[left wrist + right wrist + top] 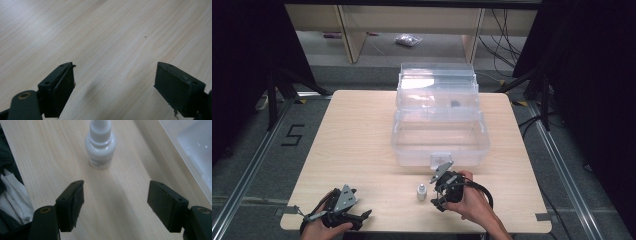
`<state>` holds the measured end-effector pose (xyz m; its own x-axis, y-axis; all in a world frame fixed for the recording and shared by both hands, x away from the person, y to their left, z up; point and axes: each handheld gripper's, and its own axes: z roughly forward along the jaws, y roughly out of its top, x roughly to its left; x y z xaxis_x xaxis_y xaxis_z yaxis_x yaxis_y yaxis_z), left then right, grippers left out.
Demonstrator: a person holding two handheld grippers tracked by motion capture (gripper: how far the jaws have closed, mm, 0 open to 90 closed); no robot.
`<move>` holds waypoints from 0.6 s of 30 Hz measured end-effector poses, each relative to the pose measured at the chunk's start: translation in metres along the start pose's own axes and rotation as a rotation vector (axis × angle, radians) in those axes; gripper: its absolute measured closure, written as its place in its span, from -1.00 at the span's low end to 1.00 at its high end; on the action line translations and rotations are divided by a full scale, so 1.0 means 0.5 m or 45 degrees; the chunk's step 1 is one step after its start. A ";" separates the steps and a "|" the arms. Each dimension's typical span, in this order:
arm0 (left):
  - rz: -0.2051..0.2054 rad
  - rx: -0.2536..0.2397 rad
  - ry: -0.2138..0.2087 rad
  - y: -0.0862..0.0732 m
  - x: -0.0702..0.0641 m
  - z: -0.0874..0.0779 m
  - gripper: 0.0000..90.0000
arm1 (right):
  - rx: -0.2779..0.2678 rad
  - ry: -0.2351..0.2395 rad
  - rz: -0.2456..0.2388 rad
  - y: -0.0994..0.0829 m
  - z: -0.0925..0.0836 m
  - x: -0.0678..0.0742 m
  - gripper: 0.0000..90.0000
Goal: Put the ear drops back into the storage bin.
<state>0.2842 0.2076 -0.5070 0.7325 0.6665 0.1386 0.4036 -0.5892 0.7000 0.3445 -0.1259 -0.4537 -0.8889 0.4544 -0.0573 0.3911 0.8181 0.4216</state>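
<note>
A small white dropper bottle (100, 143) stands upright on the wooden table (357, 145), near the person's edge and just in front of the clear plastic storage box (439, 131), whose lid is tipped back. The right gripper (435, 192) sits just beside the bottle, aimed at it, jaws spread with nothing between them – the bottle is a little way ahead of the pads, untouched. It looks light and stiff, a squeezable plastic sort, with a smooth rounded body that could slip or topple at a careless nudge, since it is narrow and taller than it is broad. I'd say the best hold is across the round body below the shoulder, where the label is, rather than on the ribbed cap or the thin nozzle – a grip up there would likely tip it. The left gripper (360, 216) rests well apart at the near left corner, its jaws wide and empty over bare wood.
</note>
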 end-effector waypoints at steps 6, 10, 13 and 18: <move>-0.004 0.000 0.005 0.000 -0.001 -0.002 -0.65 | 0.035 0.020 -0.078 0.031 0.013 0.012 -0.22; -0.007 -0.005 0.003 0.001 -0.002 -0.003 -0.65 | 0.044 0.034 -0.116 0.047 0.022 0.015 -0.16; -0.012 0.004 0.012 0.000 -0.002 0.001 -0.65 | 0.064 0.052 -0.114 0.057 0.026 0.015 -0.12; -0.001 0.002 0.016 0.000 -0.001 0.001 -0.65 | 0.092 0.053 -0.152 0.072 0.034 0.016 -0.05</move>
<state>0.2840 0.2069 -0.5072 0.7256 0.6723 0.1469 0.4048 -0.5896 0.6989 0.3557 -0.0868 -0.4544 -0.9387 0.3387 -0.0648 0.2970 0.8894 0.3476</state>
